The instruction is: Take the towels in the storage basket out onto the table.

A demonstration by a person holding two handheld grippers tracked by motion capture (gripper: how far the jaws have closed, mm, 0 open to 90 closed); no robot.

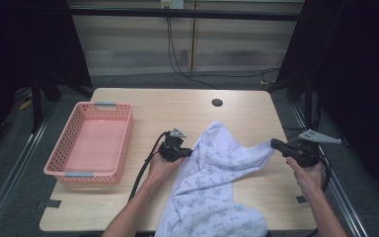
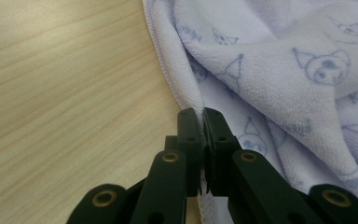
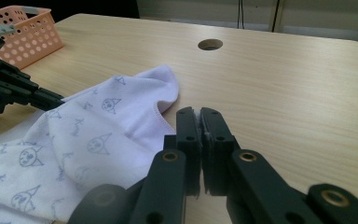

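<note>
High view: a white towel (image 1: 217, 187) printed with small blue cartoon faces lies on the wooden table (image 1: 143, 103), from frame centre down to the bottom edge, where it hangs over the near side. The left gripper (image 1: 186, 153) sits at the towel's left edge, just left of centre. The right gripper (image 1: 275, 144) is at centre right, on a corner drawn out toward it. A pink perforated basket (image 1: 90, 142) stands empty at the left, well apart from the cloth. A round cable hole (image 1: 217, 102) sits above centre.

Left gripper view: jaws pressed together at lower centre with the towel's (image 2: 279, 70) stitched hem pinched between the pads. The cloth bunches in the upper right; bare table fills the left.

Right gripper view: jaws closed at lower centre with a thin white sliver of towel (image 3: 102, 126) edge caught between them. The rest of the cloth spreads to the lower left. The other gripper (image 3: 58, 100) bites the cloth at left; the basket (image 3: 28, 28) is in the upper-left corner.

Judgement: both edges are gripped, so the step in hand is taking hold ahead of a lift or fold. Next move likely calls for raising both hands together and drawing them apart to flatten the cloth, keeping both pinches firm so the thin hems do not slip.
</note>
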